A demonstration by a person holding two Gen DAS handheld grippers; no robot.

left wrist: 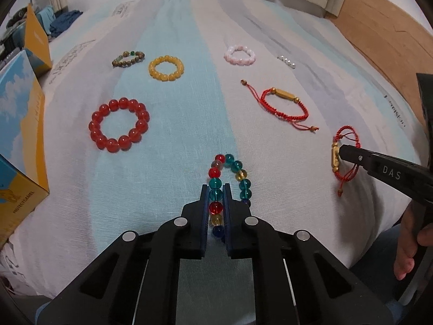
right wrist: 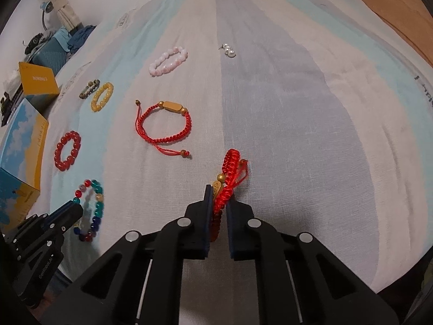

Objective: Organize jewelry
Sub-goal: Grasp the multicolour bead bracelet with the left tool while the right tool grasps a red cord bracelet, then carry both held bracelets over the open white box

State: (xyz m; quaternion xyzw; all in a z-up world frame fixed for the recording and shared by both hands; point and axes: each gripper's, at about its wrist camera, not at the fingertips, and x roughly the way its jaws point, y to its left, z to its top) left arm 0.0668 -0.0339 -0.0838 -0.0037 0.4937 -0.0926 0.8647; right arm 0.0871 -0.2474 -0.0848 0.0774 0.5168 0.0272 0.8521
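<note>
While both grippers point down at the bed [left wrist: 270, 40], each has its jaws closed on a bracelet. L gripper [left wrist: 216, 192] pinches one side of the multicolour bead bracelet [left wrist: 238, 173] (teal, red, yellow, blue beads), near centre of the bed in the left wrist view; rest of the loop lies on the striped sheet just right of the jaws. R gripper [right wrist: 218, 193] clamps a red cord bracelet [right wrist: 232, 168] w/ a gold bar charm; its loop is squeezed narrow and sticks up past the jaw tips. In the left wrist view that same cord bracelet sits at near right, w/ the R gripper's black tip on its gold bar.

Other jewelry lies loose on the sheet, none touching another except as noted:
- big red bead bracelet [left wrist: 119, 124], left, mid-distance
- yellow bead bracelet [left wrist: 166, 68], farther, left of centre
- brown bead bracelet [left wrist: 128, 59] w/ a green bead, just left of the yellow one, apart from it
- pink bead bracelet [left wrist: 239, 54], far, right of centre
- short row of white pearls [left wrist: 286, 61], far right
- second red cord bracelet [left wrist: 284, 105] w/ gold bar, open loop, tails spread, right of centre

Blue-and-yellow box [left wrist: 21, 135] stands at the bed's left edge, w/ a yellow box [left wrist: 38, 40] beyond it. Part of a person's hand [left wrist: 408, 243] shows at near right. Wood floor [left wrist: 384, 32] beyond the bed, far right.
</note>
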